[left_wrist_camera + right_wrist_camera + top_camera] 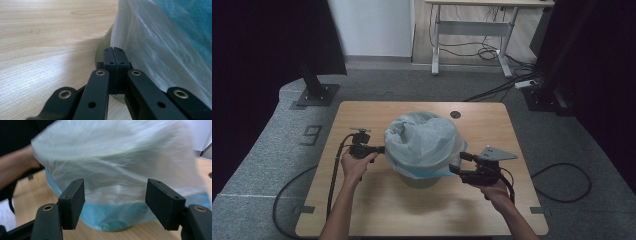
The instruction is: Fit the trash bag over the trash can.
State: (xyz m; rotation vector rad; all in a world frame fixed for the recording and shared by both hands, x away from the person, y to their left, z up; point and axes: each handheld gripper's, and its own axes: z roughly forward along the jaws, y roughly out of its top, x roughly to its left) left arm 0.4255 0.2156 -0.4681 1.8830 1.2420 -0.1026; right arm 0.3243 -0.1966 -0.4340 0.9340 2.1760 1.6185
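Observation:
A small olive bin [421,181] stands mid-table under a translucent whitish bag [424,139] with a blue hem, which billows over its top. My left gripper [381,149] lies at the bag's left side. In the left gripper view its gripper [114,57] is shut, pad against pad, with the bag [162,45] hanging just right of the jaws and the bin's wall [104,46] behind them; no film shows between the pads. My right gripper [458,162] is at the bag's right, and its jaws [117,201] stand open, with the bag [112,162] ahead of them and nothing between the pads.
The wooden table [377,210] has a round cable hole [455,114] behind the bin. A black stand base [316,94] sits on the floor to the far left. A desk [472,27] with loose cables stands at the back.

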